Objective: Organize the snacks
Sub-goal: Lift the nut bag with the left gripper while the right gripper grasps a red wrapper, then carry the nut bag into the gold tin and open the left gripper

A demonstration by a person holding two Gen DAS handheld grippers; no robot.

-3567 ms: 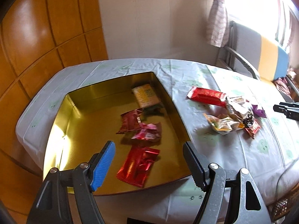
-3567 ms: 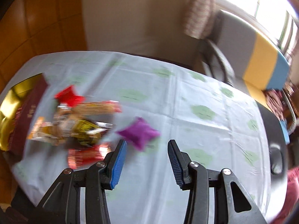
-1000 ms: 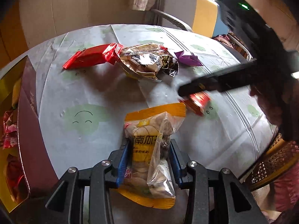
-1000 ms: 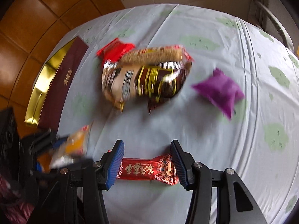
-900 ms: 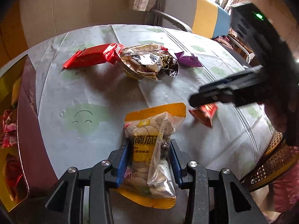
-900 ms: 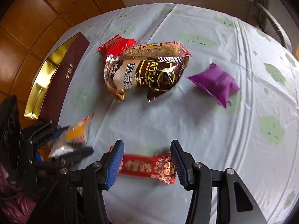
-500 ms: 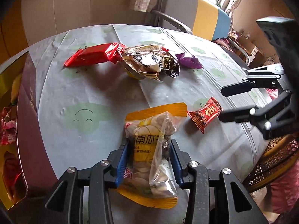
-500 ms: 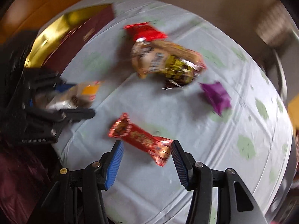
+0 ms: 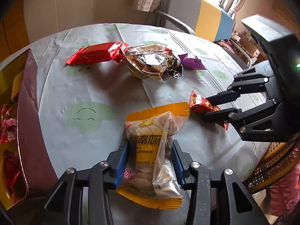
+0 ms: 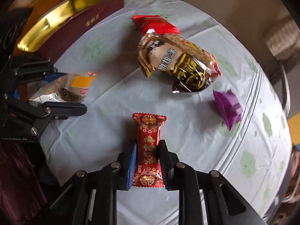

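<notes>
Right gripper [image 10: 147, 160], open around red candy bar [image 10: 148, 150] half second ago, now clamping it near table [image 10: 206, 159] front edge. Left gripper [image 9: 150, 161] still pinching yellow snack bag [image 9: 155, 146]. Both loads heading for gold box [image 10: 46, 26] at left edge.

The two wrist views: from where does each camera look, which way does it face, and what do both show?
Left wrist view: sits on the left gripper, facing across the table toward the chair; its fingers clamp the orange-edged clear snack bag; the right gripper enters at right.
Right wrist view: sits on the right gripper, facing the gold-lined maroon box; it clamps the red patterned candy.
Shared: both held snacks, the purple packet.
</notes>
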